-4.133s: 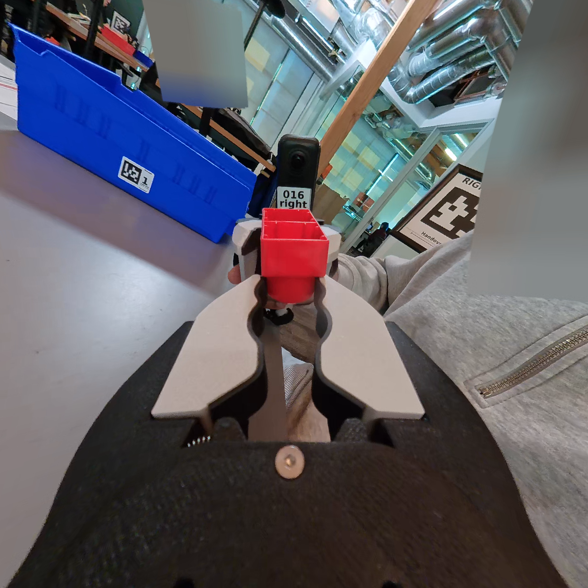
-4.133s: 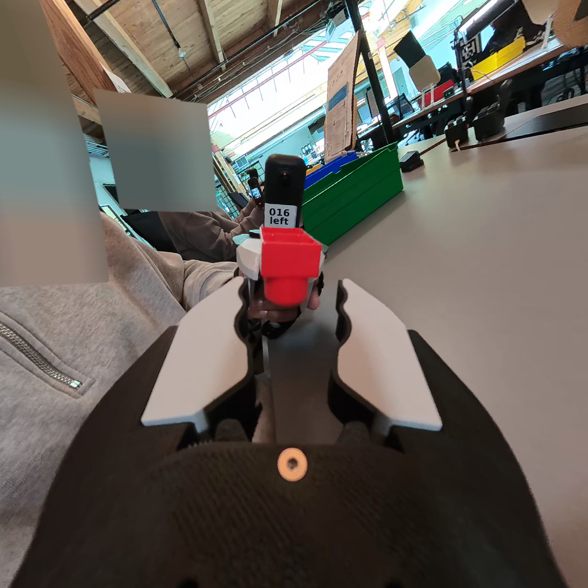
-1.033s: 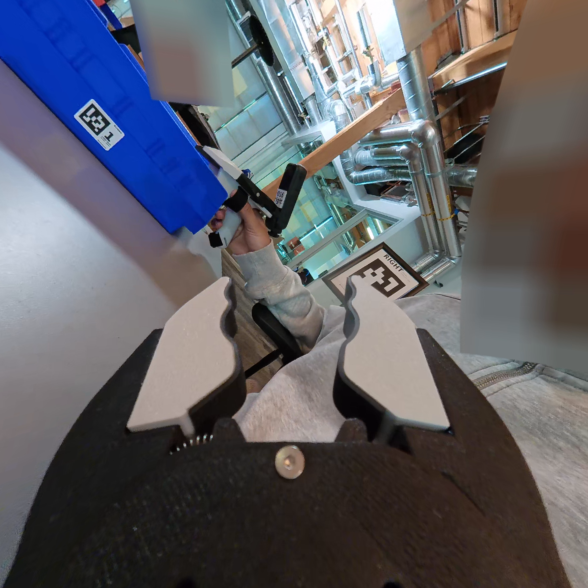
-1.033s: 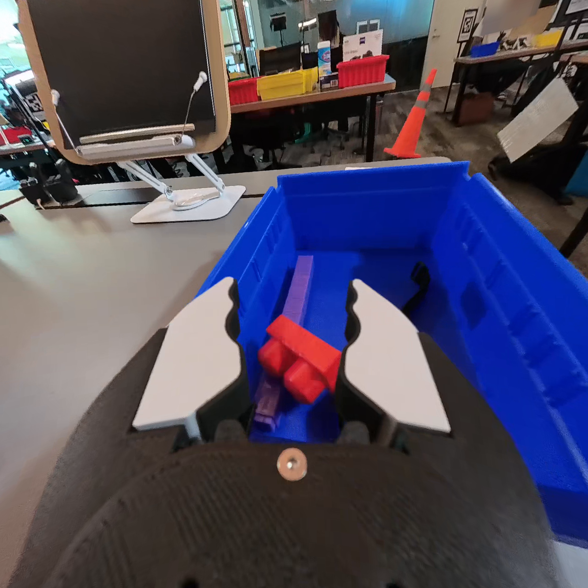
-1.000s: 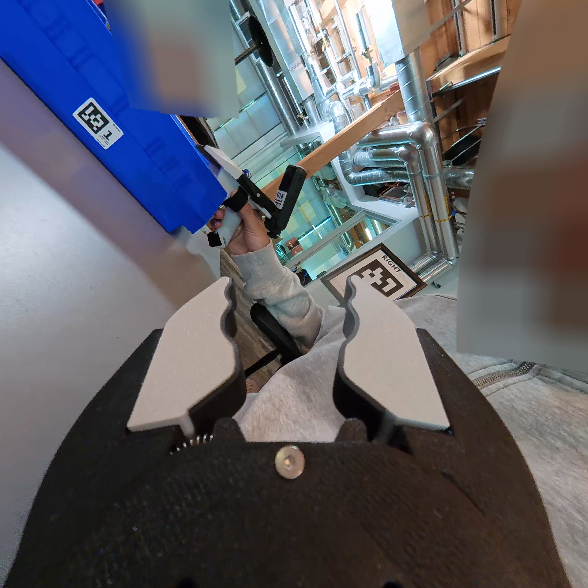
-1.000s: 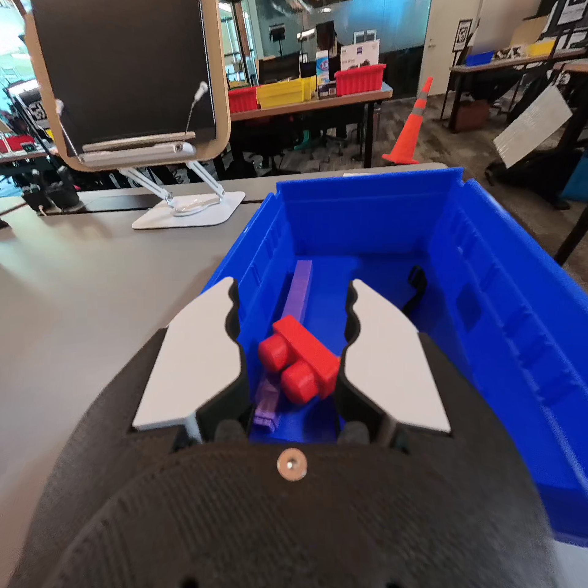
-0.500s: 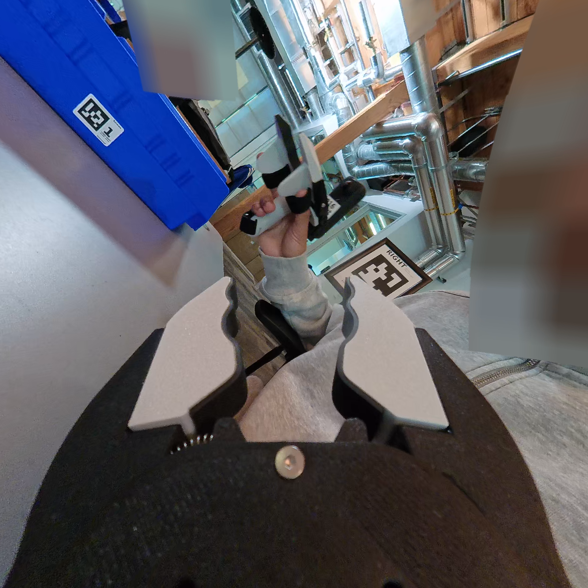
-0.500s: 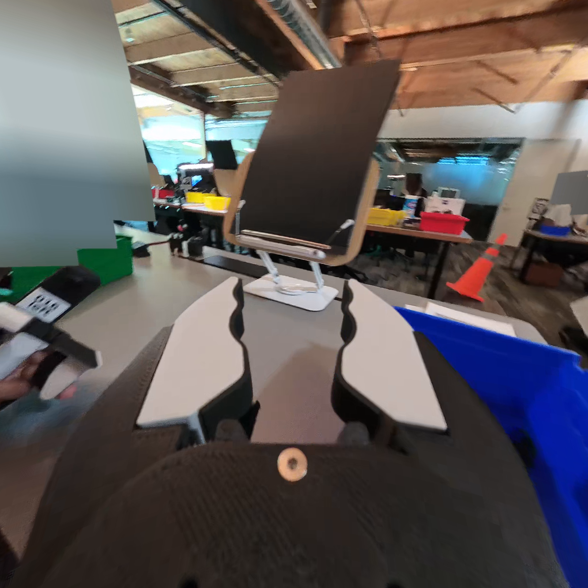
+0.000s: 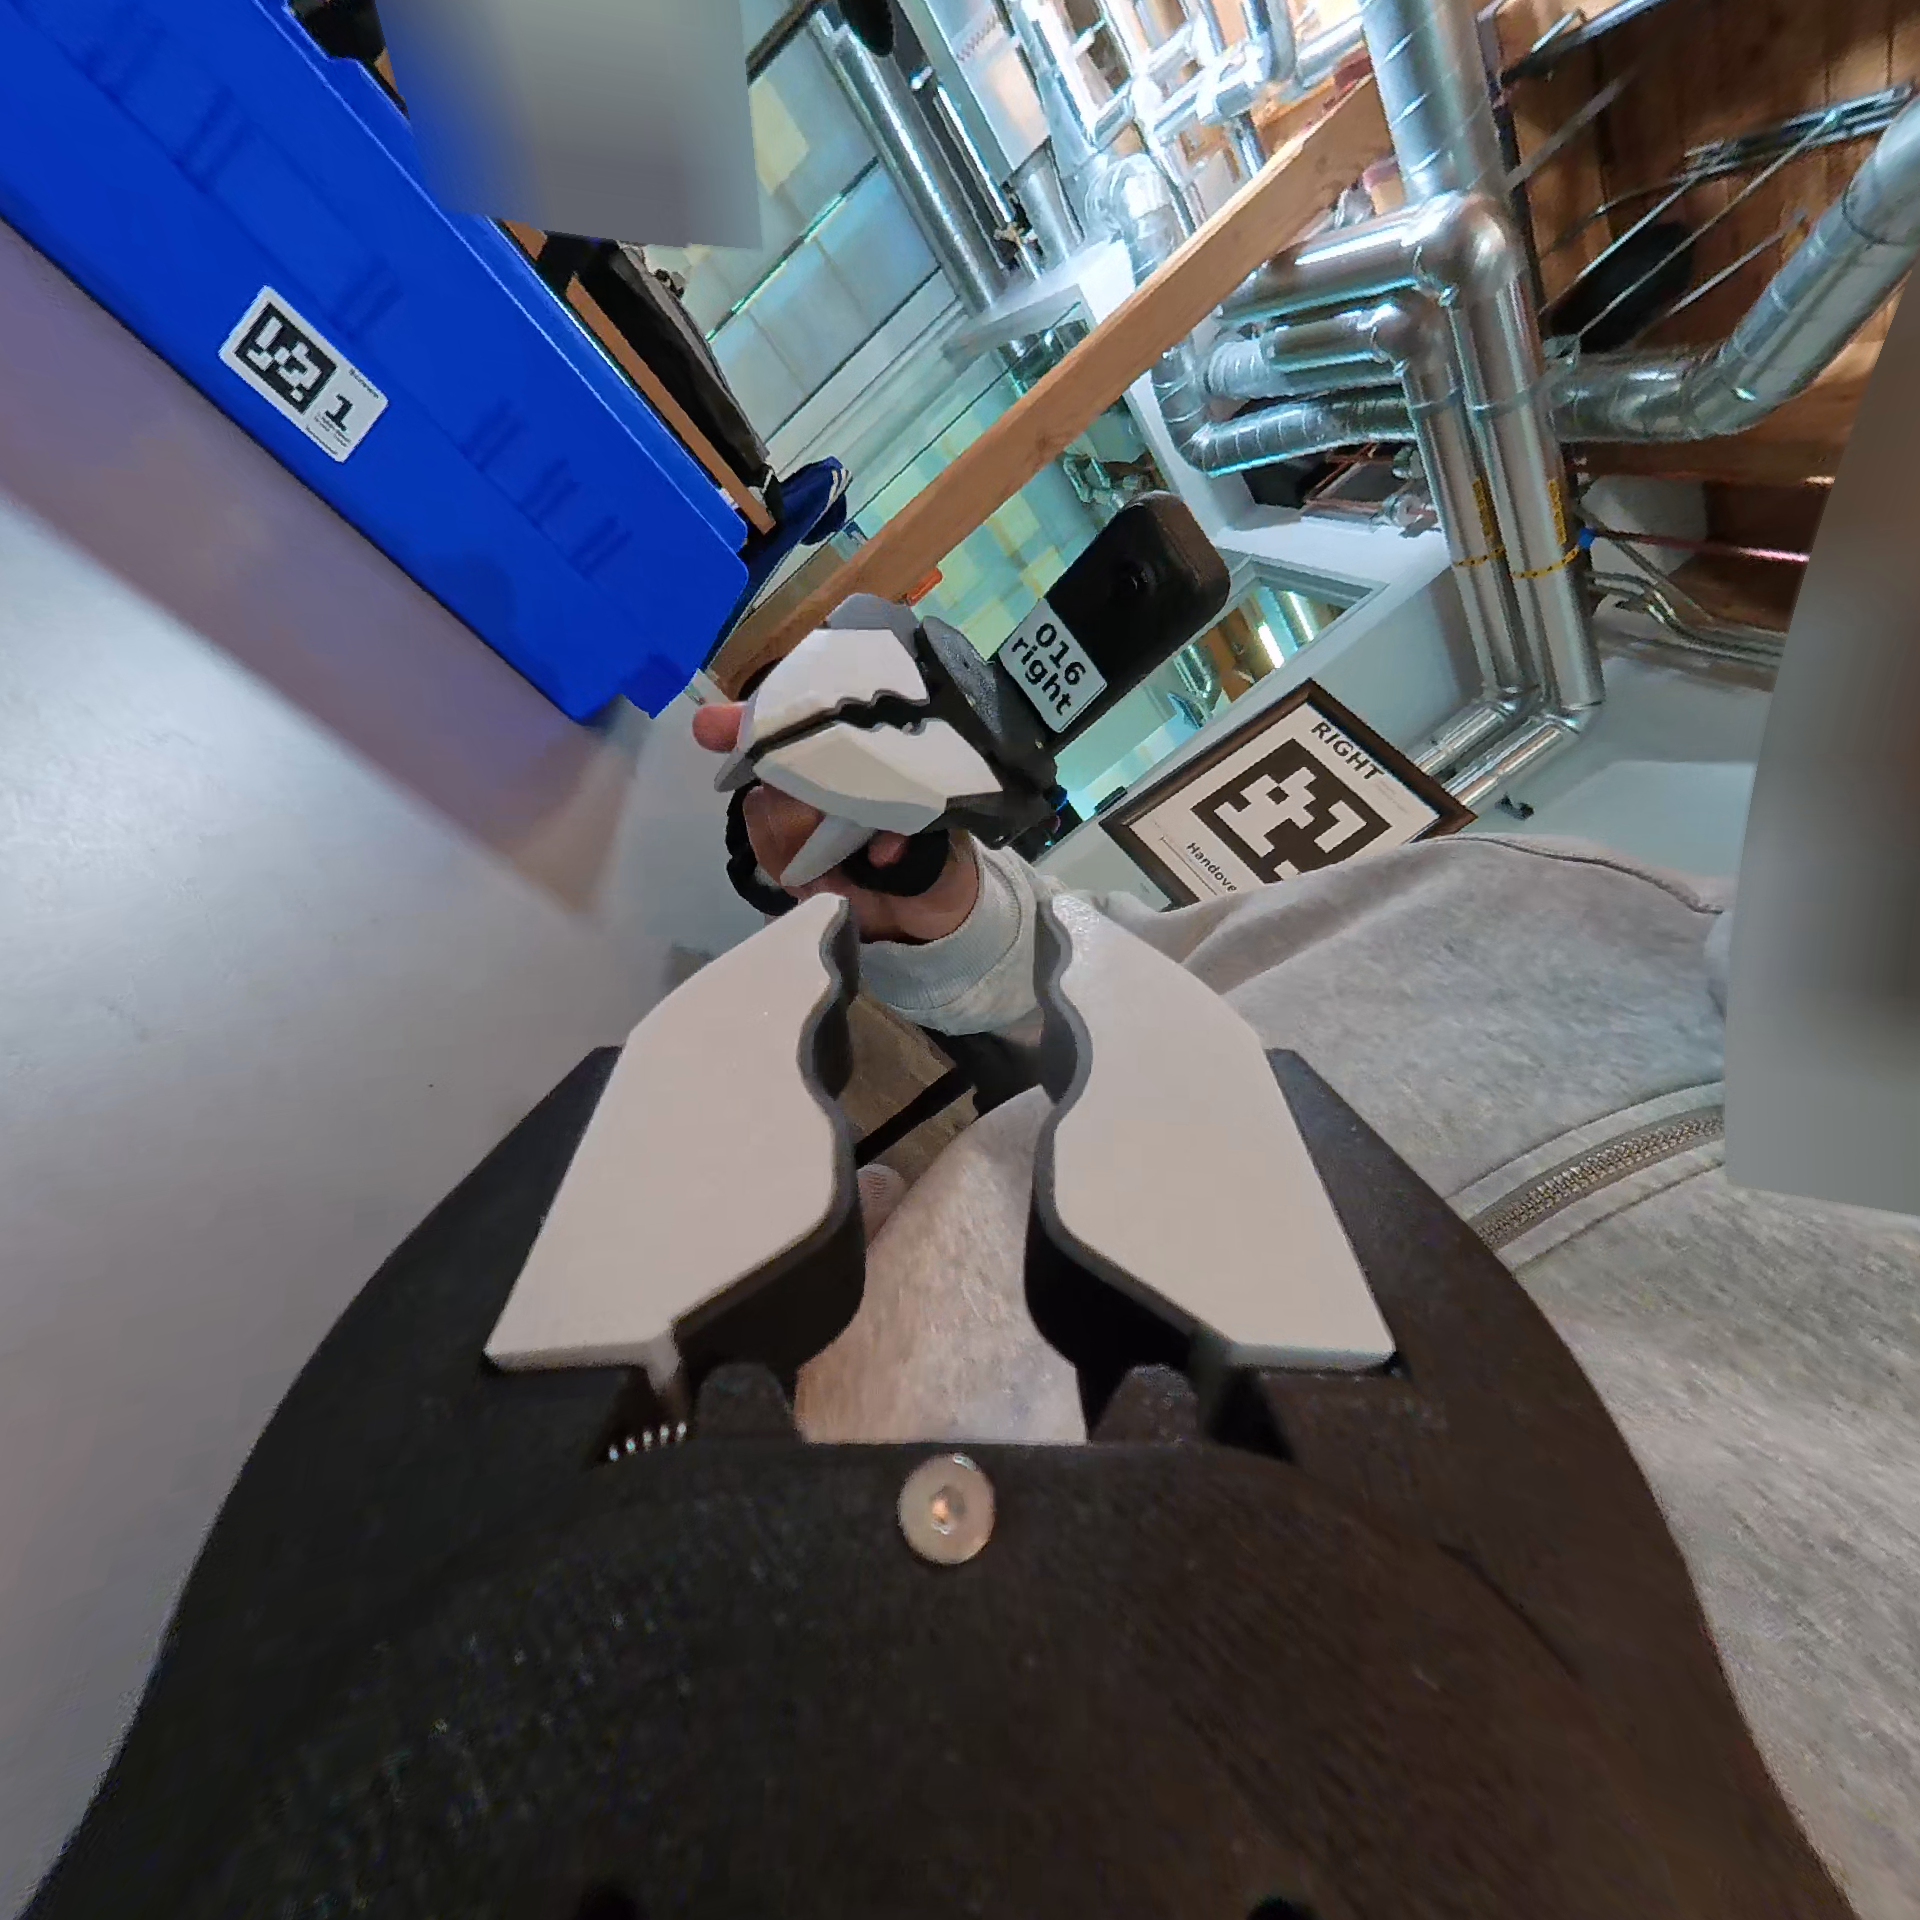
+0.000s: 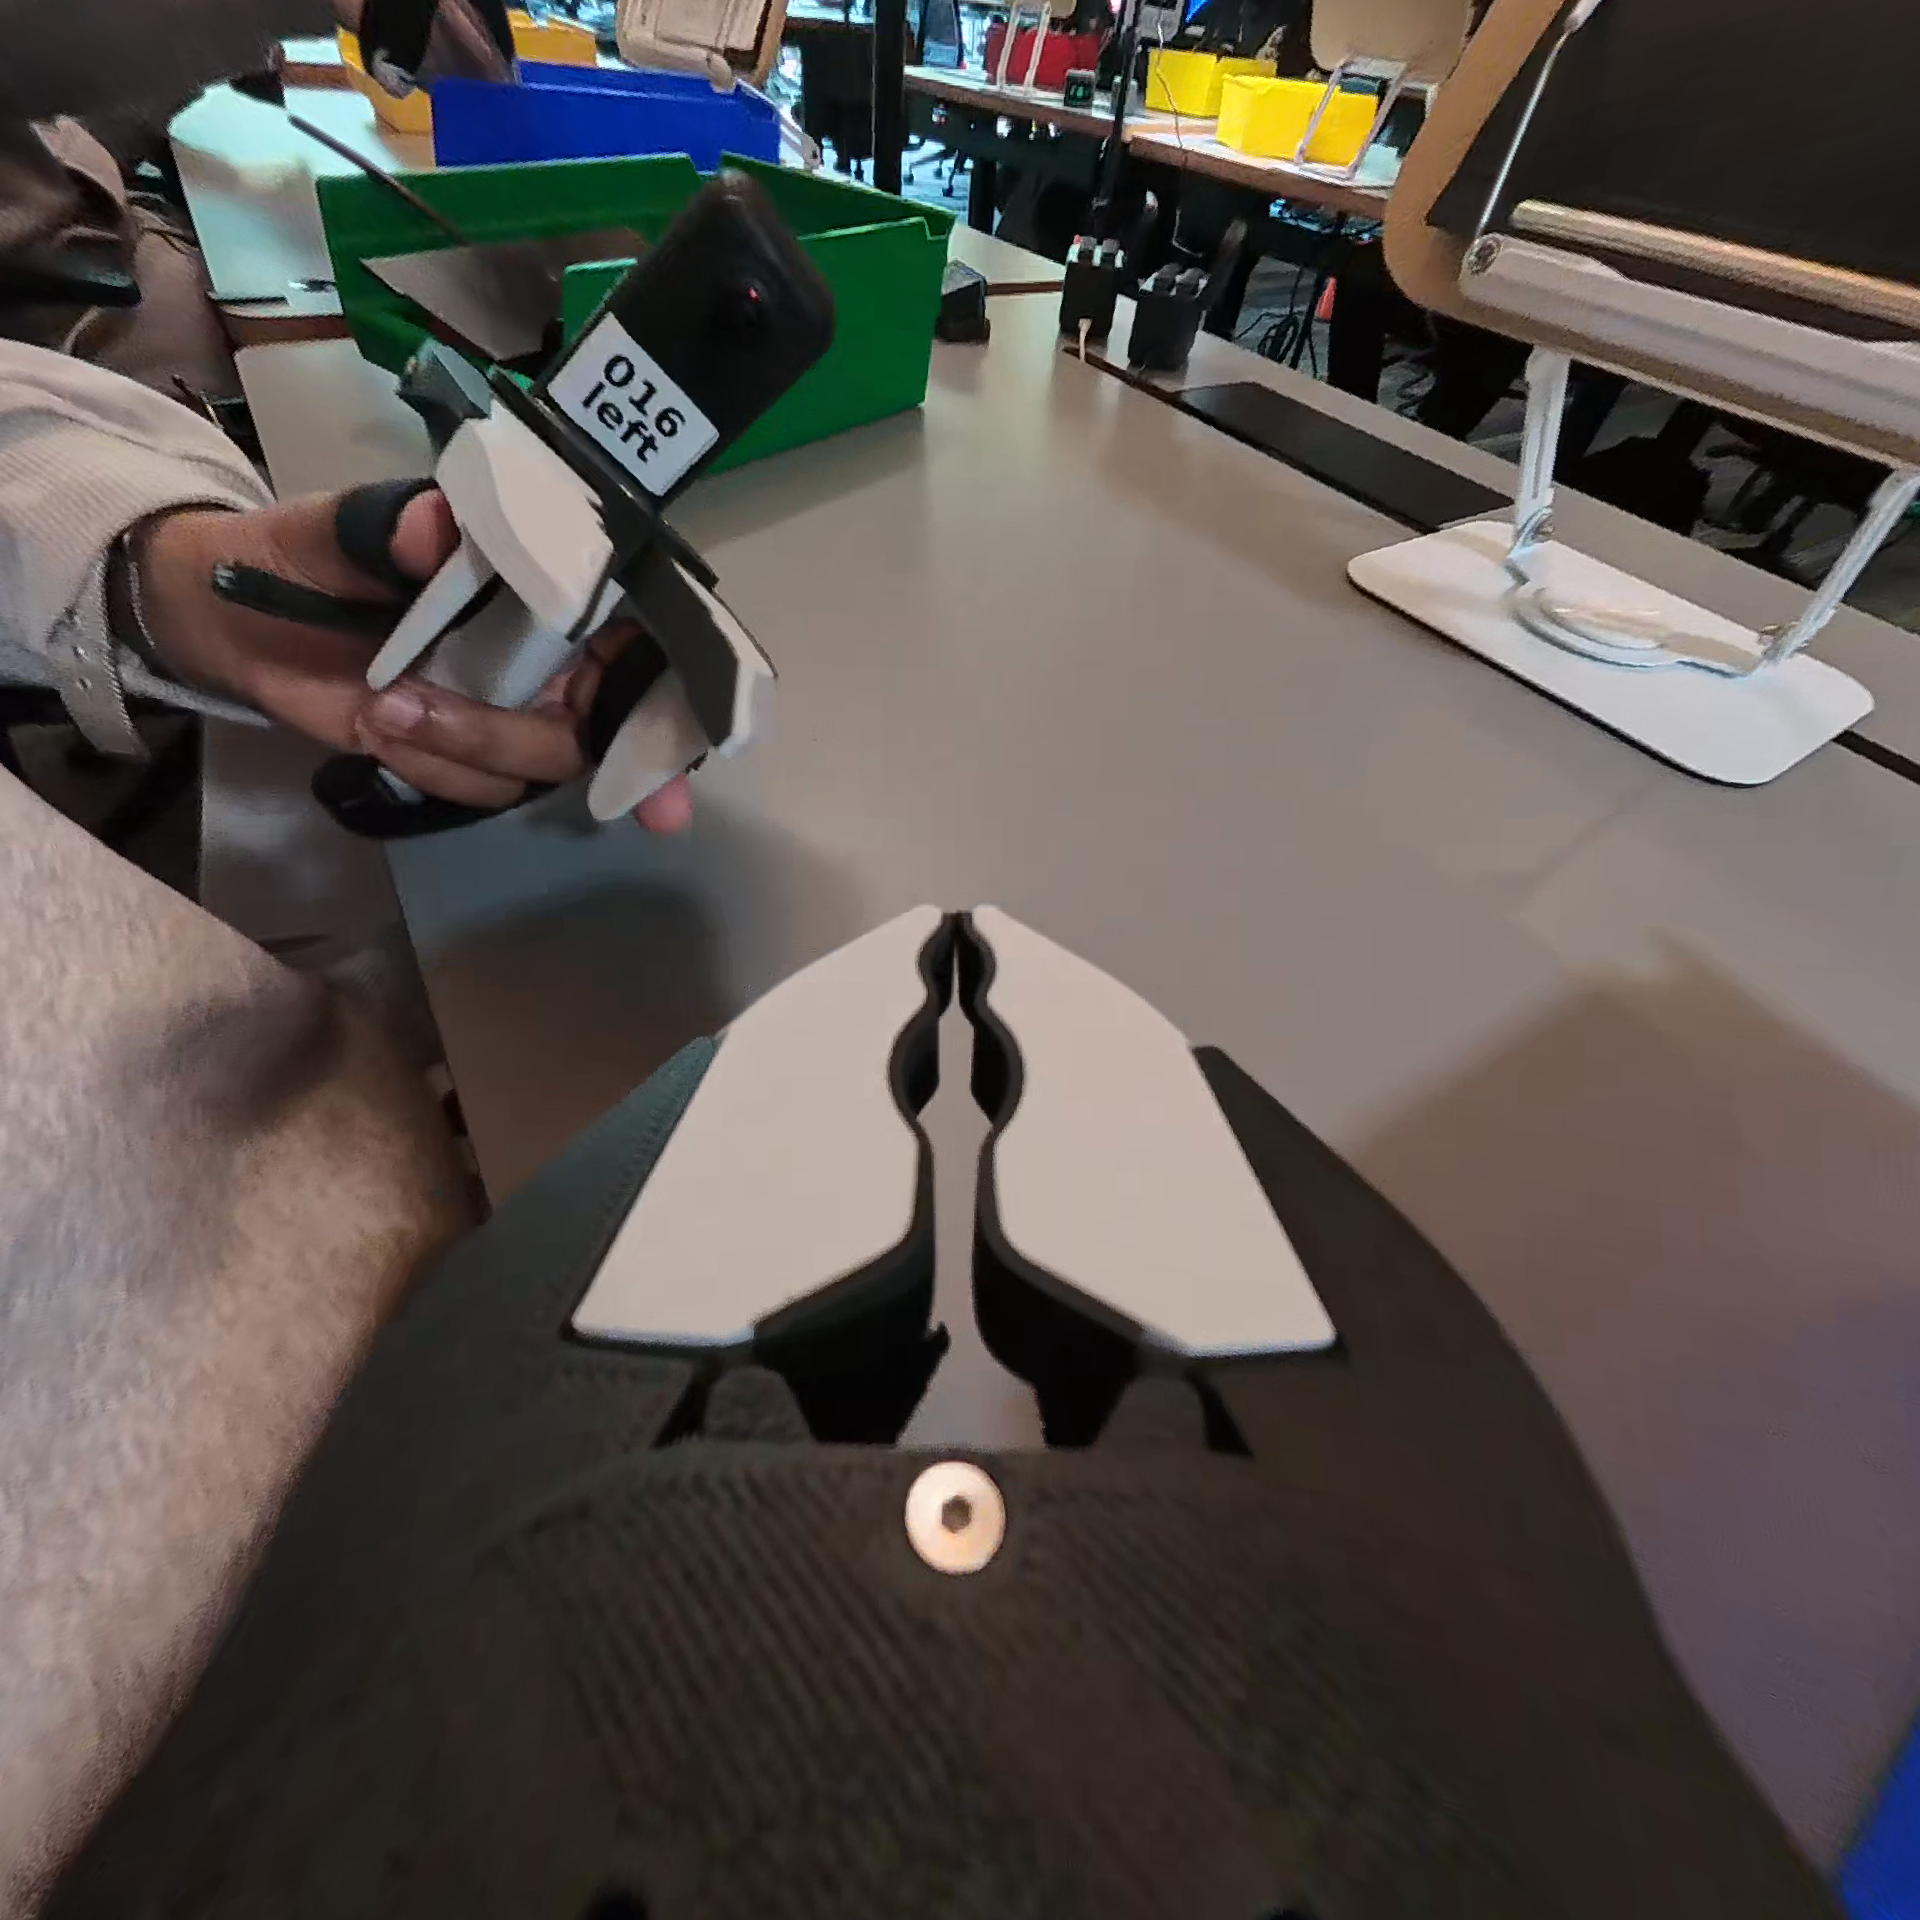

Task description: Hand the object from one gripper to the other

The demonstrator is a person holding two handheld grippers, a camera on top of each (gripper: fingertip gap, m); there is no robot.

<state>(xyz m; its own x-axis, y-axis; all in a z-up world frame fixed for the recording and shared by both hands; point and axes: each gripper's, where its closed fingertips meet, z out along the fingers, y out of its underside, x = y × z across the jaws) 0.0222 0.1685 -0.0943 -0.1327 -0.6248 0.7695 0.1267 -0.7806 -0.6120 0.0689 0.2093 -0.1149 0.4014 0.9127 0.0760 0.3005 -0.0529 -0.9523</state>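
Tongs empty on both sides: the right tongs (image 10: 954,920) are pressed together over the grey worktop (image 10: 1195,748), while the left tongs (image 9: 940,940) sit partly spread, pinching nothing. The object to be handed over appears in neither view, nor does the inside of the blue bin (image 9: 436,343) at the far left. With no object gripped, a fresh handover risks stalling; closed tongs would knock a piece aside instead of grasping it.

Things on the desk (image 10: 1195,727)

A bin (image 10: 831,312) sits far back; a stand (image 10: 1621,665) sits right of the bin.
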